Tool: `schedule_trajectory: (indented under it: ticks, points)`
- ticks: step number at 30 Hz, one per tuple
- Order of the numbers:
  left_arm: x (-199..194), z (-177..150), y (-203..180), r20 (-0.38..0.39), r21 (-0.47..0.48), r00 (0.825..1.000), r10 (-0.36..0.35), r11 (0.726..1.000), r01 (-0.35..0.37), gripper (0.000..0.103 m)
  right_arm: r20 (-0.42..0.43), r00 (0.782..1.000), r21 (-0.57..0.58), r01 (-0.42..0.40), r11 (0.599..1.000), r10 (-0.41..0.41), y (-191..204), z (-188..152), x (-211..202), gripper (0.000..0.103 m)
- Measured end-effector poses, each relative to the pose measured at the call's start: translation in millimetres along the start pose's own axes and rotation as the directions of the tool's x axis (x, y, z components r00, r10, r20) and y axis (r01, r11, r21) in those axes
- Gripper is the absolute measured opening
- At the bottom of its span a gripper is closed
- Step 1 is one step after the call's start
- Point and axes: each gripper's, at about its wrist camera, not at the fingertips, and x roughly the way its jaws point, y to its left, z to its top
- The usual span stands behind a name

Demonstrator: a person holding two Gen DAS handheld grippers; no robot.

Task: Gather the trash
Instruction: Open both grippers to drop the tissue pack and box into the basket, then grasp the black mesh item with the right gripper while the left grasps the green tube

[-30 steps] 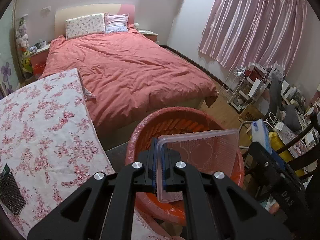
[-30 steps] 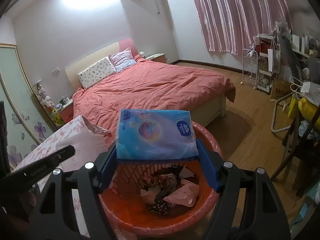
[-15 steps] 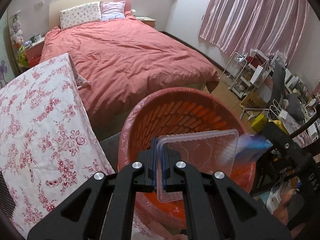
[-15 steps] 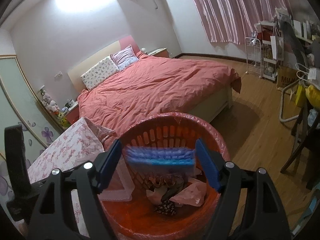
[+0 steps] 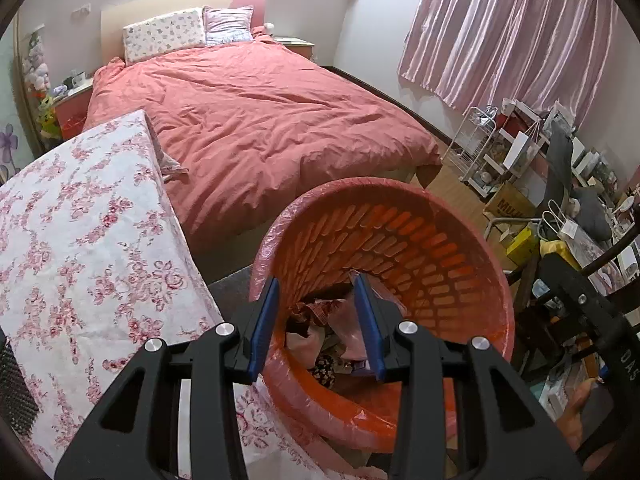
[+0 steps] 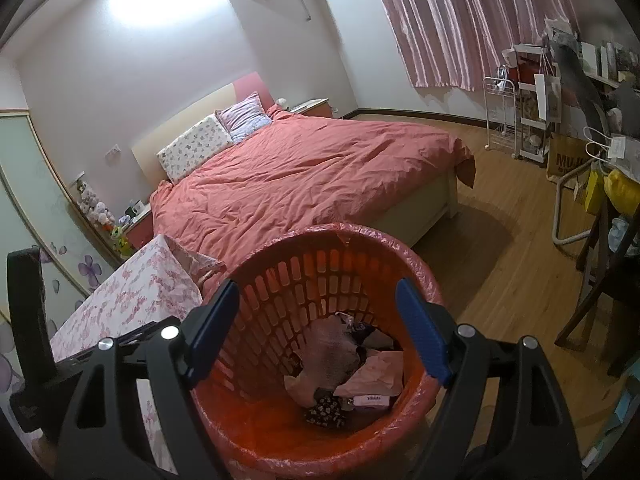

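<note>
An orange slotted basket lined with a pink bag (image 5: pixel 420 240) stands on the floor beside the table; it also shows in the right wrist view (image 6: pixel 280 280). Crumpled trash (image 6: pixel 352 364) lies at its bottom, also seen in the left wrist view (image 5: pixel 332 332). My left gripper (image 5: pixel 316 320) is open and empty above the basket's near rim. My right gripper (image 6: pixel 316 332) is wide open and empty above the basket's mouth. The clear plastic tray and the blue packet are not visible as separate items.
A table with a floral cloth (image 5: pixel 80 240) stands left of the basket. A bed with a red duvet (image 5: pixel 260 120) lies behind. A cluttered desk, chair and shelves (image 5: pixel 560 200) fill the right side. Wooden floor (image 6: pixel 520 280) lies to the right.
My left gripper opened and let go of the clear plastic tray. My right gripper released the blue packet, which dropped into the basket. Both grippers now hold nothing.
</note>
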Motion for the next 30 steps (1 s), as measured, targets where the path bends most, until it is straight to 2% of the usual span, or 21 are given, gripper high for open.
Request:
schedule_trajectory:
  ticks: [4,7,14,19,22,27,30]
  points:
    - [-9.4,-0.4,9.1,0.016,-0.004,1.0,0.013,1.0,-0.013,0.039,0.004,1.0,-0.019,0.0,1.0,0.0,5.8,-0.9,-4.8,0.079]
    - [-24.3,-3.9,23.7,0.038,-0.008,0.998,0.041,0.999,-0.04,0.044,0.004,1.0,-0.039,-0.008,0.999,0.009,17.4,-2.8,-8.1,0.079]
    - [-75.7,-23.1,87.7,0.11,-0.071,0.982,0.154,0.987,-0.147,0.052,-0.04,0.996,-0.164,-0.081,0.983,0.076,82.7,-21.0,-7.6,0.075]
    - [-115.7,-44.3,145.6,0.151,-0.139,0.949,0.276,0.957,-0.256,0.054,-0.113,0.979,-0.263,-0.193,0.945,0.169,148.8,-48.6,-5.2,0.067]
    - [-142.3,-61.3,188.1,0.16,-0.189,0.919,0.361,0.925,-0.33,0.055,-0.181,0.954,-0.319,-0.285,0.904,0.237,199.3,-74.5,-3.0,0.062]
    - [-174.9,-87.9,249.2,0.128,-0.272,0.867,0.482,0.857,-0.437,0.067,-0.282,0.907,-0.399,-0.407,0.821,0.312,277.4,-118.0,-3.8,0.059]
    - [-191.3,-107.5,285.2,0.099,-0.336,0.855,0.509,0.826,-0.453,0.067,-0.341,0.876,-0.431,-0.467,0.772,0.341,319.0,-147.2,-4.1,0.057]
